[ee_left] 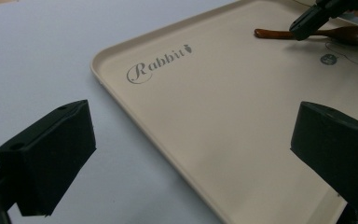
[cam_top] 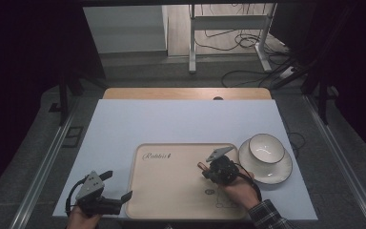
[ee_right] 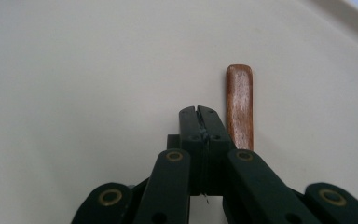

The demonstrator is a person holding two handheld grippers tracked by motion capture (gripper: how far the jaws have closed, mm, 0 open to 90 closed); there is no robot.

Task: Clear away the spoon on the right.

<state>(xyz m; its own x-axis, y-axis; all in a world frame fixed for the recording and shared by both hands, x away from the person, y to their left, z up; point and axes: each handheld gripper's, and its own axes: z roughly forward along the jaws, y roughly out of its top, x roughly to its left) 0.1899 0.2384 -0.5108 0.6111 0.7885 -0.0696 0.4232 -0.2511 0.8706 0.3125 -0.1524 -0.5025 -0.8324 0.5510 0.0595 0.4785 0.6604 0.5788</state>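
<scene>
A beige tray (cam_top: 167, 191) printed "Rabbit" lies on the white table (cam_top: 171, 119). On the tray's right part rests a brown wooden spoon (ee_left: 349, 34), its handle (ee_right: 240, 100) flat on the tray surface (ee_right: 74, 70). My right gripper (ee_right: 199, 114) is shut, jaws pressed together with nothing between them; the handle lies just beside them, to their right in the right gripper view. In the high view this gripper (cam_top: 206, 172) sits over the tray's right half. My left gripper (ee_left: 191, 140) stands open near the tray's front left corner (cam_top: 119, 185), holding nothing.
A white bowl (cam_top: 266, 147) sits on a white saucer (cam_top: 267, 175) just right of the tray. A wooden strip (cam_top: 186, 93) borders the table's far edge. Beyond it stand a desk frame (cam_top: 228, 28) and floor cables.
</scene>
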